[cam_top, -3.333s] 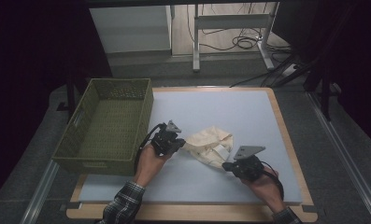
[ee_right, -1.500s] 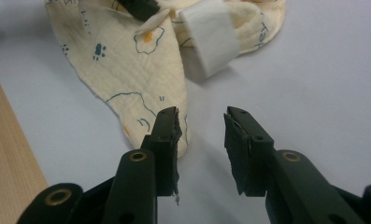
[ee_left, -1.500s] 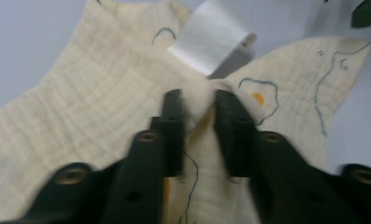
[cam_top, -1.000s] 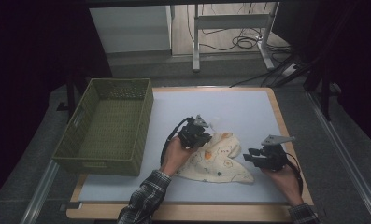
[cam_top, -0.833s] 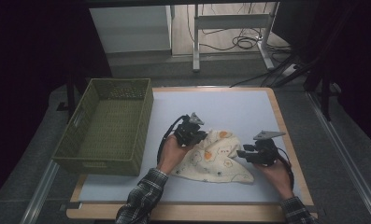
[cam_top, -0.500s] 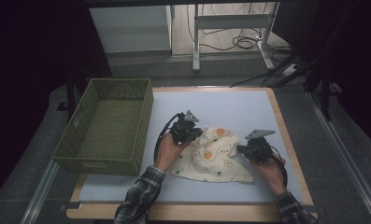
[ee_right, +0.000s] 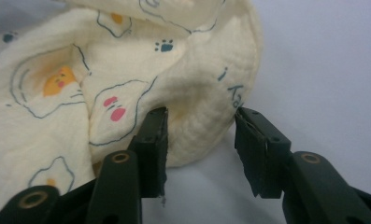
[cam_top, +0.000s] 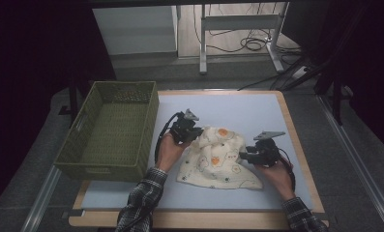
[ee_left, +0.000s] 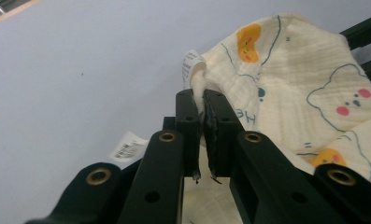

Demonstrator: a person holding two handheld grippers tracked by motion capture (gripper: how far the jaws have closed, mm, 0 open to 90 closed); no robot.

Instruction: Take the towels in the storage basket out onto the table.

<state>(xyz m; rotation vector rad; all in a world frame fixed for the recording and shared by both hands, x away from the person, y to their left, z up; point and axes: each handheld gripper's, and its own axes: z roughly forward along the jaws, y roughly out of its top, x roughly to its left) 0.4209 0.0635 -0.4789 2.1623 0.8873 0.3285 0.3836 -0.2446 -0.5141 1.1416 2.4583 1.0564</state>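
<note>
High view: overhead, facing twelve o'clock across the table [cam_top: 238,104]. Gripper views: close, low; all share the cloth [cam_top: 218,157].

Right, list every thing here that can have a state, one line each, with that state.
cloth: crumpled, lying on the table, one edge pinched up.
left gripper: shut on the cloth's edge beside a white tag.
right gripper: jaws have just been opening, apart around a fold of cloth, one pad touching, not clamped.
basket: upright at the table's left, nothing seen inside.

A lab-like recording room: dark curtains all round, loose black cables [cam_top: 238,43] on the far floor, metal desk legs [cam_top: 203,48].
</note>
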